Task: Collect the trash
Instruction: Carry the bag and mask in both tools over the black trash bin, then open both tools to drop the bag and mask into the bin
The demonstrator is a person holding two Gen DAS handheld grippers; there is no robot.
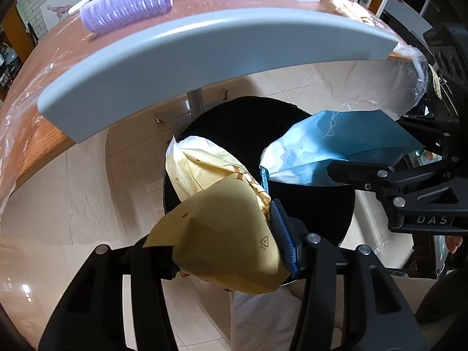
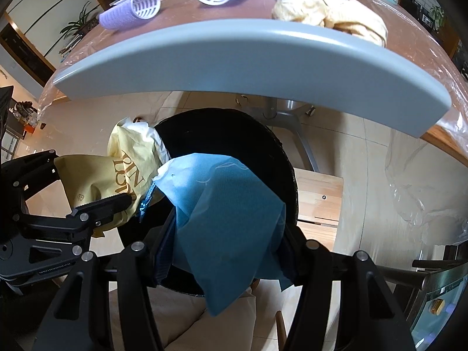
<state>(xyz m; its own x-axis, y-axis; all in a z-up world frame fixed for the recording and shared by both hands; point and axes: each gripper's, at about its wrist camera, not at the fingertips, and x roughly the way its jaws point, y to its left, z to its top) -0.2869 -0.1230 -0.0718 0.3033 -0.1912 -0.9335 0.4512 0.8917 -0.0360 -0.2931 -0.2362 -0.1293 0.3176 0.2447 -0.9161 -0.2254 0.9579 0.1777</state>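
Yellow wrapper [image 1: 222, 234] in your left gripper [image 1: 231, 251], blue wrapper [image 2: 228, 222] in your right gripper [image 2: 225, 251], jaws clamped, both above the black bin [image 2: 234, 134]; dropping them remains.

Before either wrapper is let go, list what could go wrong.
1. The yellow wrapper in the left tongs hangs partly past the rim of the black bin, so it may drop onto the floor.
2. The blue wrapper in the right tongs is limp film and may cling to the pads.
3. The two wrappers are close together, so the tongs could bump.
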